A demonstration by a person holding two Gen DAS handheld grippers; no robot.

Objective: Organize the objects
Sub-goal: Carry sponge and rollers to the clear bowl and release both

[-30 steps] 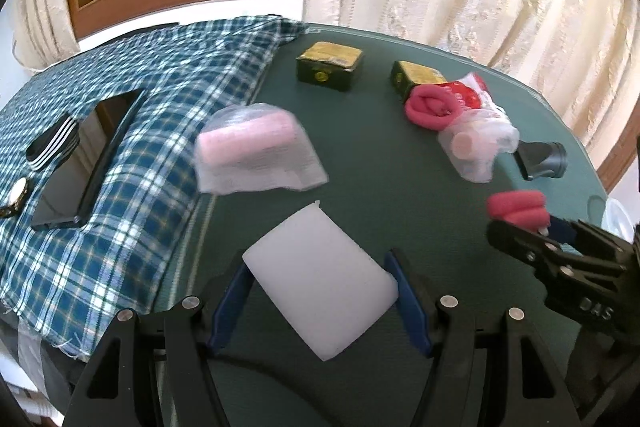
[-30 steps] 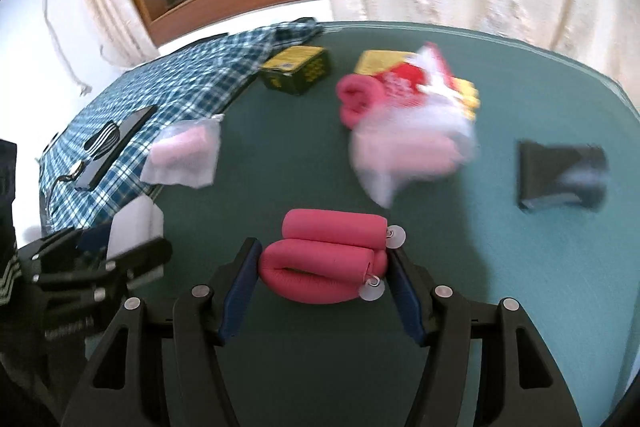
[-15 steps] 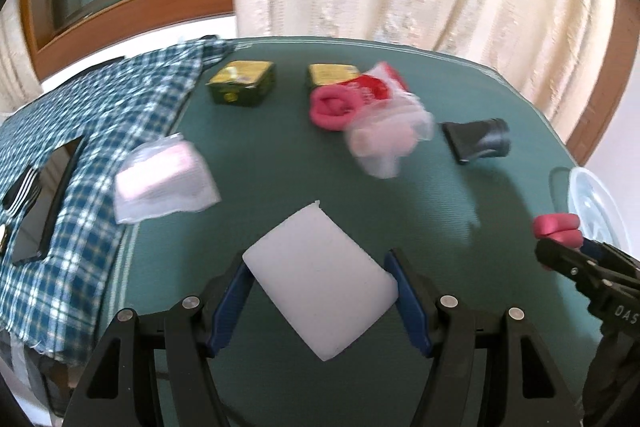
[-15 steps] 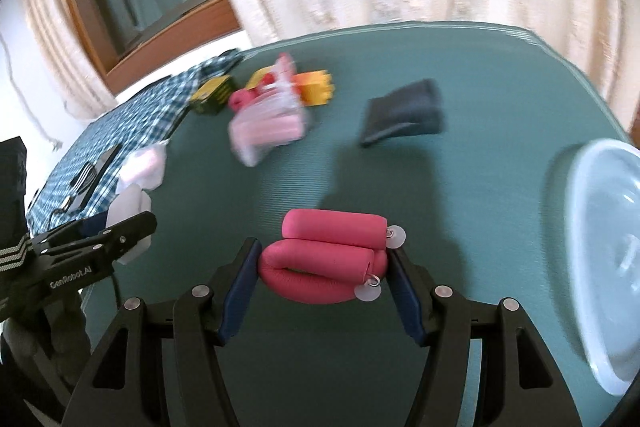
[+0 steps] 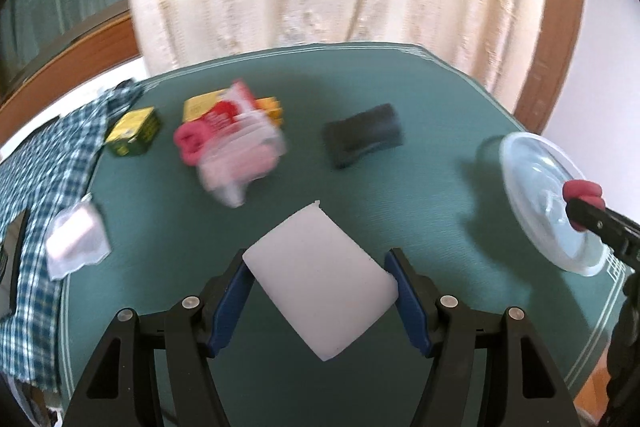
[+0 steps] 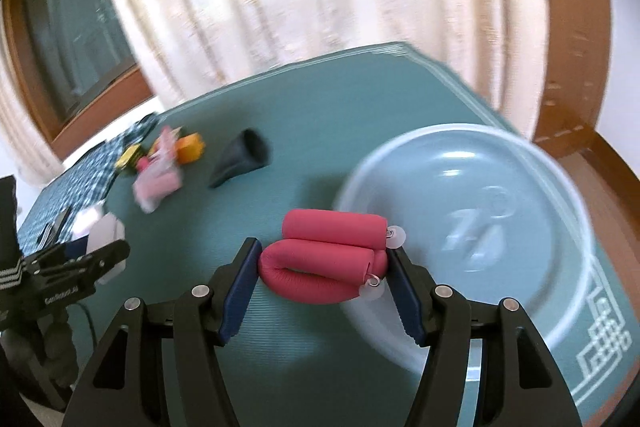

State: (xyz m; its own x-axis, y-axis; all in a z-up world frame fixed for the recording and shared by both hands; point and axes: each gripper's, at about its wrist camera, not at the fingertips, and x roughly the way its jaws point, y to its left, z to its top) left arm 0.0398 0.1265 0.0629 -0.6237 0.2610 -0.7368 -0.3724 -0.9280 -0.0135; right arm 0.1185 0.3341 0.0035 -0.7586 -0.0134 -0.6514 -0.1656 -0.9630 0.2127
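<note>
My left gripper [image 5: 320, 287] is shut on a white foam block [image 5: 318, 281], held above the green table mat [image 5: 420, 195]. My right gripper [image 6: 326, 269] is shut on a folded pink foam roll [image 6: 332, 253] and holds it at the left rim of a clear round plastic lid [image 6: 480, 223]. In the left wrist view the right gripper [image 5: 588, 215] with the pink roll [image 5: 582, 191] is over the lid [image 5: 536, 195] at the right. In the right wrist view the left gripper [image 6: 80, 259] shows at the left with the white block [image 6: 106, 237].
On the mat lie a black nozzle [image 5: 362, 139], a pile of pink rolls in clear bags [image 5: 236, 151], a yellow box [image 5: 200, 105], a dark green box [image 5: 134, 131] and a bagged pink roll [image 5: 76, 239]. A checked cloth [image 5: 36, 187] covers the left side. Curtains hang behind.
Both grippers have swung to the right with their loads. The right gripper has come up to the clear lid; the pile of objects has slid left in both views.
</note>
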